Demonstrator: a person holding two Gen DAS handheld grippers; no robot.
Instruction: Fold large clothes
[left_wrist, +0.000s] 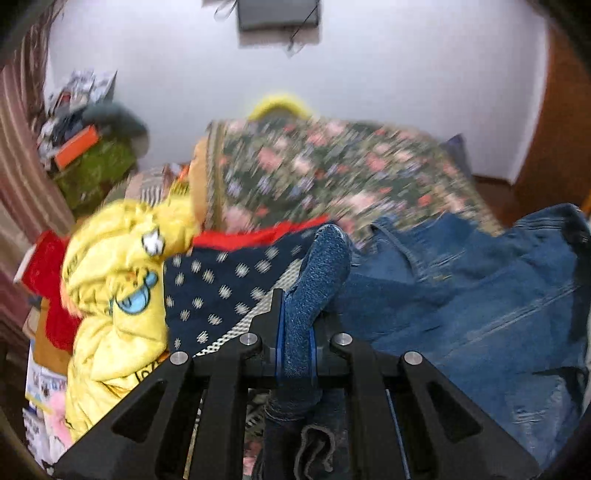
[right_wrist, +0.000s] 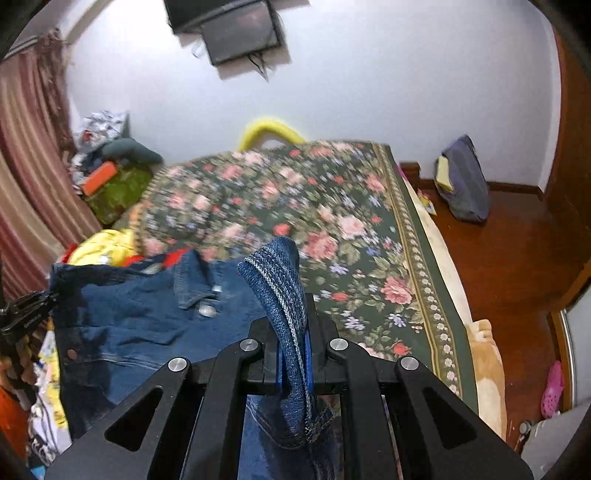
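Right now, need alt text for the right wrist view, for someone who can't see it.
The right claw is shut on a fold of the denim jacket, held up over a bed with a floral bedspread. The left claw shows at the left edge, at the jacket's far side. Behind are a white wall, striped curtains and a wooden floor.

I count two tongs, the left tongs (left_wrist: 295, 314) and the right tongs (right_wrist: 293, 321), each clamped on one denim jacket (right_wrist: 140, 317) between them. Left of my left tongs lie one yellow garment (left_wrist: 114, 288), one dotted navy cloth (left_wrist: 218, 284) and one red piece (left_wrist: 258, 234); ahead spreads one floral bedspread (right_wrist: 332, 229).
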